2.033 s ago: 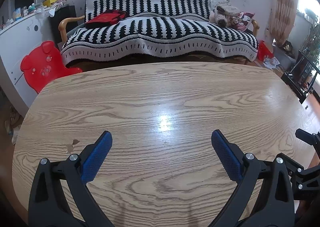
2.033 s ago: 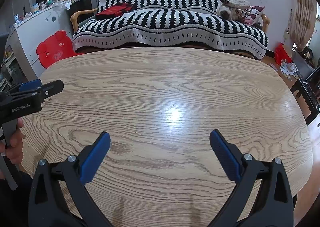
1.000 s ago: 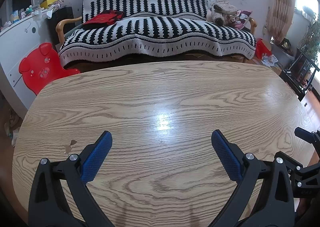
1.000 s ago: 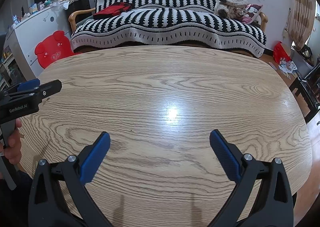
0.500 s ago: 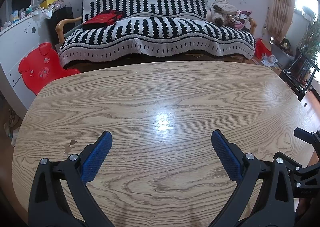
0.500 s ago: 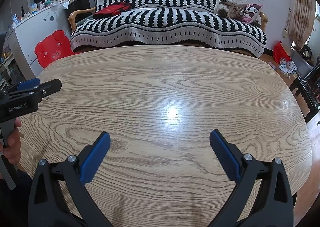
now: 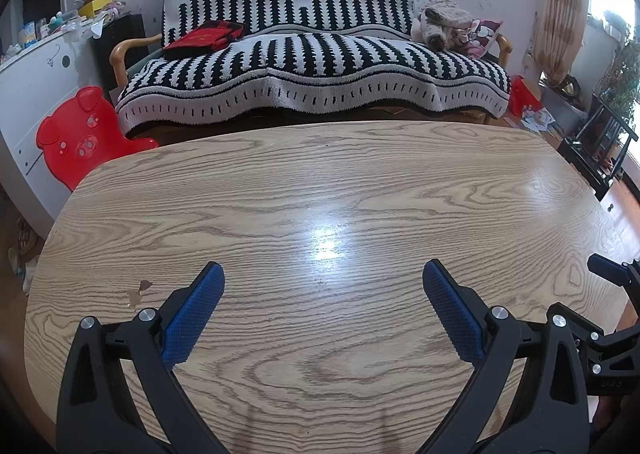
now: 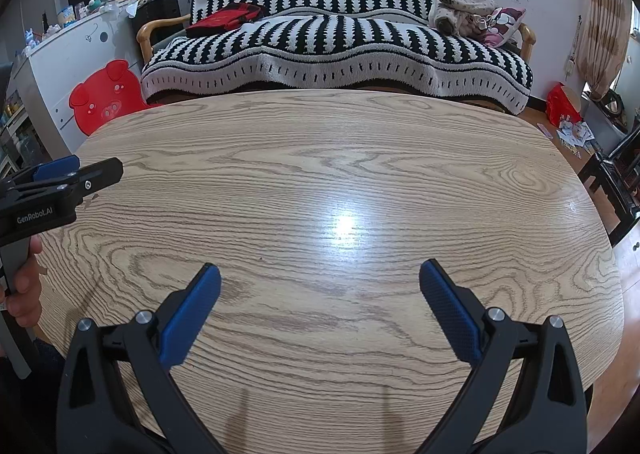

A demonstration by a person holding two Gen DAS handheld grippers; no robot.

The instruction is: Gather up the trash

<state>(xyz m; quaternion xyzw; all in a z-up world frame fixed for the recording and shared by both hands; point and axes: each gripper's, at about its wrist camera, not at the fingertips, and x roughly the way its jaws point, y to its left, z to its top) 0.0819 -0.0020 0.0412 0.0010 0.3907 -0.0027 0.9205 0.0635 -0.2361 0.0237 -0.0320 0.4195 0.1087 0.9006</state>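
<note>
Left wrist view: your left hand-held gripper (image 7: pixel 323 294) hangs over the near part of the wooden worktop (image 7: pixel 360 182), its blue pads (image 7: pixel 192 314) spread wide apart with nothing between them.
Right wrist view: your right hand-held gripper (image 8: pixel 320 294) is likewise spread wide over the worktop (image 8: pixel 320 158) and holds nothing.
Neighbouring tool: your left hand-held gripper (image 8: pixel 60 186) shows side-on at the left edge of the right view, gripped by your hand (image 8: pixel 22 286).
Trash: you have no loose item on the wood in either view; only a small chipped mark (image 7: pixel 138 292) sits near the left pad. Scattered papers (image 7: pixel 538 118) lie on the floor beyond the worktop's far right corner, well apart from both tools.
Containers: a red bag (image 7: pixel 522 94) stands on the floor just beside those papers, at the sofa's right end; you cannot tell what is in it.
Sofa: a black-and-white striped cover lies over the sofa (image 7: pixel 312 66), with a red bag or cloth (image 7: pixel 204 36) at its left and a heap of soft items (image 7: pixel 444 24) at its right.
Left side: a red pig-shaped stool (image 7: pixel 84 134) leans by a white cabinet (image 7: pixel 28 94) whose top is crowded with small things.
</note>
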